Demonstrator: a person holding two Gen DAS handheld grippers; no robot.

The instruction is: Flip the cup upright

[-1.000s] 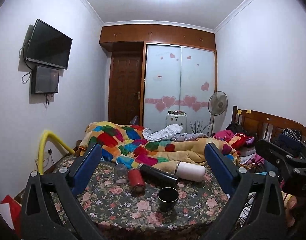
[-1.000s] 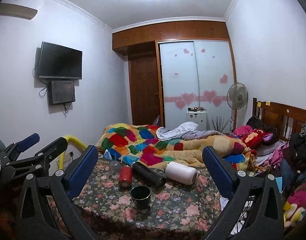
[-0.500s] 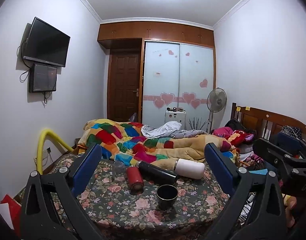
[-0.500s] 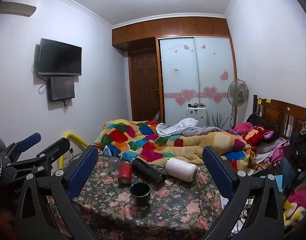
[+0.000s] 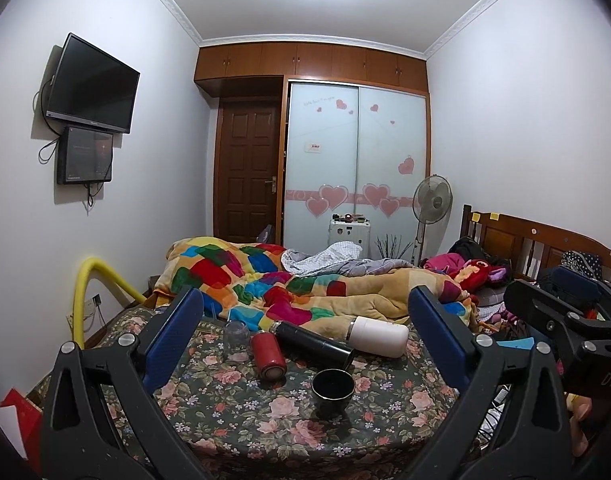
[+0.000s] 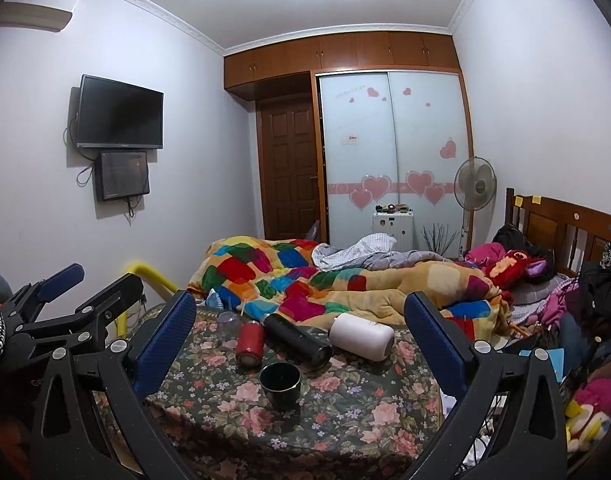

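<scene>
Floral cloth covers the round table (image 5: 241, 412) where we see a white flask (image 5: 379, 336), black flask (image 5: 313, 343) and red cup (image 5: 267, 354) lying toppled; rigid, smooth, probably light, so grip the red one mid-body. Both our left gripper (image 5: 305, 344) and right gripper (image 6: 301, 340) hang released.

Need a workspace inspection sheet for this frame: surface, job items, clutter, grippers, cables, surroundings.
Surface: floral tablecloth over the table.
Job's things: black cup upright, mouth up; red cup, black flask and white flask lying on their sides; clear glass standing.
Clutter: nothing seen on the cloth besides these.
Grippers: left gripper and right gripper both with jaws open, empty, short of the cups.
Cables: wires under the wall TV.
Surroundings: patchwork quilt on the bed, standing fan.
</scene>
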